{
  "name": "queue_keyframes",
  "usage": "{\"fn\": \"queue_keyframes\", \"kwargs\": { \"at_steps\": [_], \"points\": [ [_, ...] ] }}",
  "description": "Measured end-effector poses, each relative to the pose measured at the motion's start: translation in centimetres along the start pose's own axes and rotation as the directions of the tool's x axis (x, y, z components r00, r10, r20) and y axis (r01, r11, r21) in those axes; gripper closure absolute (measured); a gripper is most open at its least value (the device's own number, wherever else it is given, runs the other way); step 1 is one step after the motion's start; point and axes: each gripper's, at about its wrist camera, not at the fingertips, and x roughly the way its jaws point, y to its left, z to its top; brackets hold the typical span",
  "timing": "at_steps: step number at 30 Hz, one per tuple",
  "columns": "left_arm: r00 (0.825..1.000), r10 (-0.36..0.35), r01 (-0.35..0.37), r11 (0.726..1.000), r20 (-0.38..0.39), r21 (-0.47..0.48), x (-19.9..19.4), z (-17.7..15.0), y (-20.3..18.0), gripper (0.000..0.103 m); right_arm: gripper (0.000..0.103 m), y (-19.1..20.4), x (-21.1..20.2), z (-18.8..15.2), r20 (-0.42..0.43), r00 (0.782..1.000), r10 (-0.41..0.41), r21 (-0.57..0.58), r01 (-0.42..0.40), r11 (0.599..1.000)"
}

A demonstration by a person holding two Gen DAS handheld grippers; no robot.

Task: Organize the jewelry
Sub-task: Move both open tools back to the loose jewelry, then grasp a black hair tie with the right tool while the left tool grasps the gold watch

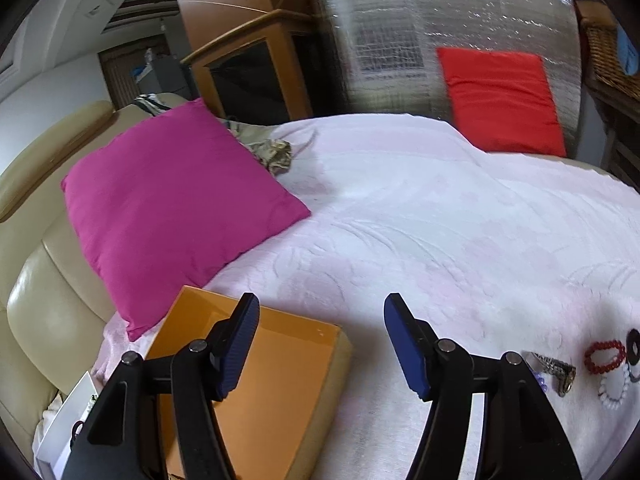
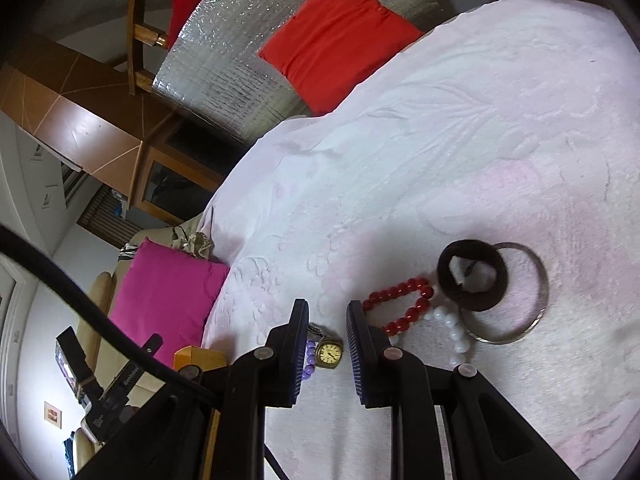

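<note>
On the pink blanket (image 2: pixel 460 140) lie a gold-faced watch (image 2: pixel 330 354), purple beads (image 2: pixel 309 360), a red bead bracelet (image 2: pixel 400 291), a white bead bracelet (image 2: pixel 454 328), a black hair band (image 2: pixel 476 303) and a metal bangle (image 2: pixel 542 280). My right gripper (image 2: pixel 327 312) hovers over the watch. Its jaws stand a narrow gap apart, and the watch shows in that gap with neither pad touching it. My left gripper (image 1: pixel 320 308) is open and holds nothing, its left finger above an open orange box (image 1: pixel 280 360). The same jewelry shows at the right edge of the left wrist view, with the red bracelet (image 1: pixel 604 345) beside the watch (image 1: pixel 558 370).
A magenta cushion (image 1: pixel 172 208) leans on the beige leather sofa (image 1: pixel 40 280) left of the box. A red cushion (image 1: pixel 500 96) rests against silver foil sheeting at the back. A wooden cabinet (image 1: pixel 248 72) stands behind. A white box (image 1: pixel 68 420) sits at the lower left.
</note>
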Motion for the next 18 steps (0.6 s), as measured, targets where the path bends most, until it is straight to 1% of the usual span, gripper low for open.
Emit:
{"fn": "queue_keyframes", "kwargs": {
  "at_steps": [1,2,3,4,6,10,15,18],
  "points": [
    [1.0,-0.006,0.006,1.0,-0.008,0.002,0.1,-0.1,-0.1,0.037,0.076,-0.3,-0.4,0.1,0.005,1.0,-0.005,0.004,0.005,1.0],
    [1.0,-0.012,0.012,1.0,-0.018,0.004,0.3,-0.2,-0.2,0.037,0.068,-0.5,-0.6,0.2,0.01,1.0,-0.008,0.011,0.007,1.0],
    [1.0,-0.018,0.018,1.0,-0.026,0.004,0.4,-0.3,-0.3,0.037,0.063,-0.9,-1.1,0.4,0.019,1.0,-0.007,0.023,0.007,1.0],
    [0.999,-0.031,0.031,1.0,-0.038,0.002,0.7,-0.4,-0.3,0.037,0.053,-1.3,-1.7,0.6,0.033,0.999,-0.006,0.034,0.005,0.999],
    [0.995,-0.067,0.066,0.998,-0.068,-0.009,1.2,-0.6,-0.3,0.037,0.052,-1.7,-2.4,1.0,0.049,0.999,-0.011,0.035,0.009,0.999],
    [0.985,-0.133,0.131,0.991,-0.112,-0.021,1.8,-1.1,-1.2,0.037,0.052,-2.5,-3.2,1.8,0.038,0.999,-0.029,0.039,0.027,0.999],
    [0.958,-0.246,0.246,0.969,-0.145,-0.019,1.9,-1.5,-3.4,0.037,0.053,-3.7,-2.9,2.6,-0.013,0.995,-0.103,0.044,0.103,0.994],
    [0.946,-0.283,0.284,0.959,-0.156,-0.017,1.9,-1.7,-4.3,0.037,0.056,-4.4,-2.7,2.9,-0.035,0.984,-0.175,0.028,0.176,0.984]
  ]
}}
